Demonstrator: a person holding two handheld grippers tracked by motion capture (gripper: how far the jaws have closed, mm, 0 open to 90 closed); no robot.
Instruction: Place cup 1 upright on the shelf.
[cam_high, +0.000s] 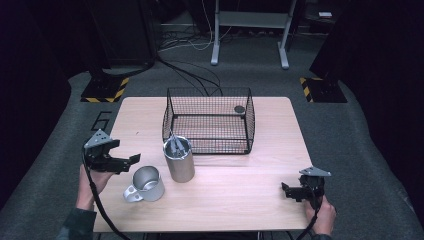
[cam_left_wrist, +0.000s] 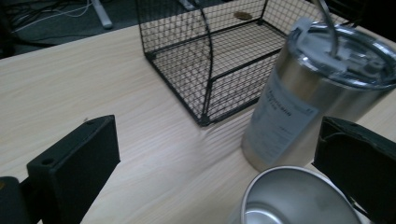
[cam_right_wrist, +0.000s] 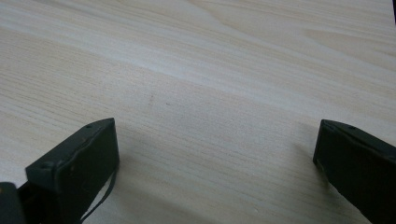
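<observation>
On the table (cam_high: 240, 195), a steel mug (cam_high: 146, 184) lies just beside an upright lidded tumbler (cam_high: 179, 159), in front of a wire basket (cam_high: 209, 120). The left gripper (cam_high: 122, 156) hovers near the mug, jaws wide and empty. The right gripper (cam_high: 286, 190) sits well apart, jaws wide over bare wood.

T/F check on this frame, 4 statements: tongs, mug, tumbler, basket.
1. Both tongs, left and right, are open and hold nothing. True.
2. The short handled steel mug lies inside the black wire basket. False: it stands on the wooden table, outside it.
3. The tall lidded steel tumbler stands upright in front of the basket. True.
4. The right tongs grip the tumbler. False: they sit apart, above bare table.
</observation>
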